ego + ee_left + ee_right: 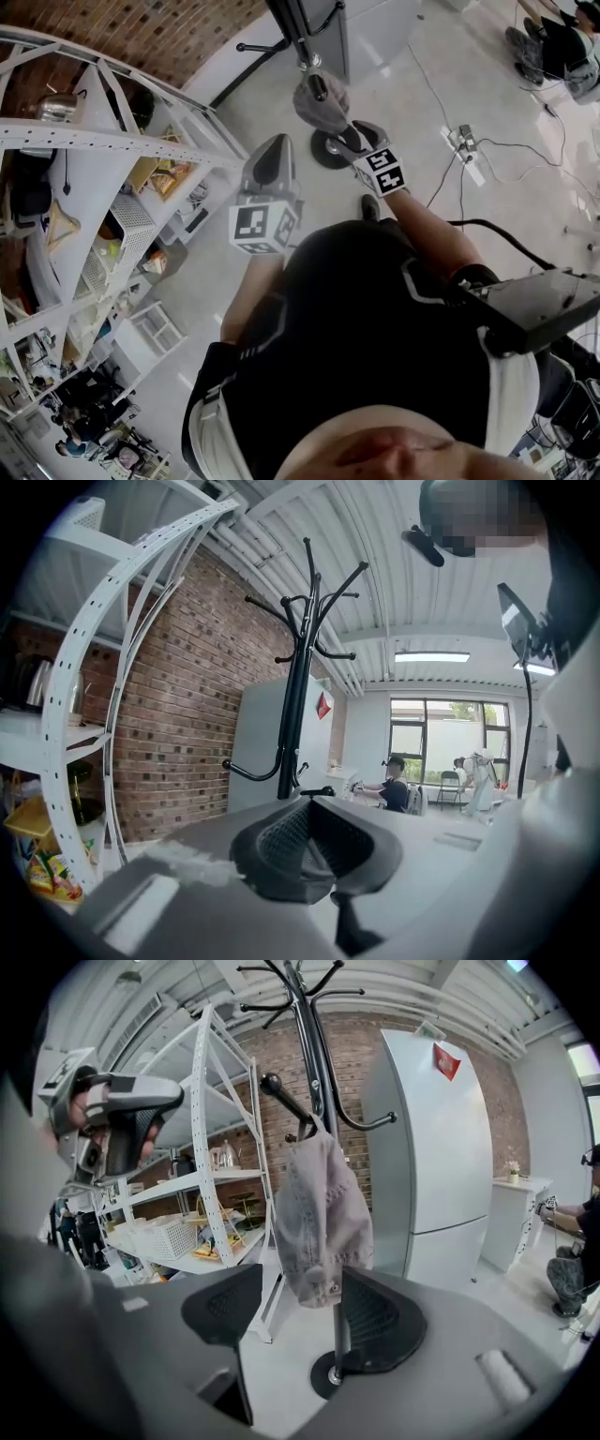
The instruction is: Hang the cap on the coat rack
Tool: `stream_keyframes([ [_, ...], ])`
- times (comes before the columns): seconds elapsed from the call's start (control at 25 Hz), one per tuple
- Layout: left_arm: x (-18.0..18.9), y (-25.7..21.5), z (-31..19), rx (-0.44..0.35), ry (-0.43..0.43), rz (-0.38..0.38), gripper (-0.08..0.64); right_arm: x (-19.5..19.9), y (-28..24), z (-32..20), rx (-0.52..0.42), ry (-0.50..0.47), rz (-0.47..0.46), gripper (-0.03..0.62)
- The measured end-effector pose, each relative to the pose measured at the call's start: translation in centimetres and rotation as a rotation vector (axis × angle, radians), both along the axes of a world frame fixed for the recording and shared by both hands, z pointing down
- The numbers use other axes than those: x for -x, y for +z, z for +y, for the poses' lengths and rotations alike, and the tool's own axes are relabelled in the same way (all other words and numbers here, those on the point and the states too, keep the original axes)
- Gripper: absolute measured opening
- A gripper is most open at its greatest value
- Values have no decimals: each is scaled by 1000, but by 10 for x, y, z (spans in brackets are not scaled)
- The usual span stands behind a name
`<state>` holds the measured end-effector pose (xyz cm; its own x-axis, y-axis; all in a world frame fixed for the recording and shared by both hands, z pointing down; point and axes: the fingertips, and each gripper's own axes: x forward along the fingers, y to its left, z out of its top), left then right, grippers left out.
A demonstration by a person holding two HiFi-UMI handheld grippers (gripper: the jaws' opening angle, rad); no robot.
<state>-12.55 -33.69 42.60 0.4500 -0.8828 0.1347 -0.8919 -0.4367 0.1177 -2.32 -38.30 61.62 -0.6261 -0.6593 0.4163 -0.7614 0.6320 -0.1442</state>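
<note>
Right gripper view: a pale grey fabric cap (pixel 322 1218) hangs on the black metal coat rack (pixel 313 1063). Jaws of the right gripper (pixel 300 1314) stand wide and empty; those of the left gripper (pixel 314 841) are together.

We are in a lab-like office workspace: a bare brick wall (pixel 178 714), white metal shelving (pixel 211 1185) loaded with baskets (pixel 169 1237) and oddments, a white fridge (pixel 441 1147), loose cables (pixel 506 150) and a power strip (pixel 466 141) on the pale floor (pixel 281 112), and a person (pixel 392 787) seated near big windows (pixel 450 738).
</note>
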Motion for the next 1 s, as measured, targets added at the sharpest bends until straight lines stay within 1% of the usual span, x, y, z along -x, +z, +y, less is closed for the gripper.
stream_keyframes([
  [0.12, 0, -2, 4, -4, 11, 3, 14, -5, -15, 11, -7, 18, -40, 272],
  [0.24, 1, -4, 10, -7, 20, 8, 14, -6, -38, 23, -24, 10, -100, 264],
  [0.28, 1, -4, 11, -6, 22, 10, 14, -7, -48, 26, -39, 13, -116, 251],
  [0.36, 3, -4, 15, -1, 29, 16, 15, -10, -67, 31, -82, 32, -141, 195],
  [0.48, 4, -2, 21, 10, 41, 26, 14, -13, -91, 40, -118, 45, -184, 165],
  [0.76, 1, -3, 35, 5, 74, 30, 14, -19, -148, 61, -181, 45, -272, 53],
  [1.0, -4, -9, 45, -13, 95, 33, 14, -26, -181, 73, -206, 47, -302, 12],
])
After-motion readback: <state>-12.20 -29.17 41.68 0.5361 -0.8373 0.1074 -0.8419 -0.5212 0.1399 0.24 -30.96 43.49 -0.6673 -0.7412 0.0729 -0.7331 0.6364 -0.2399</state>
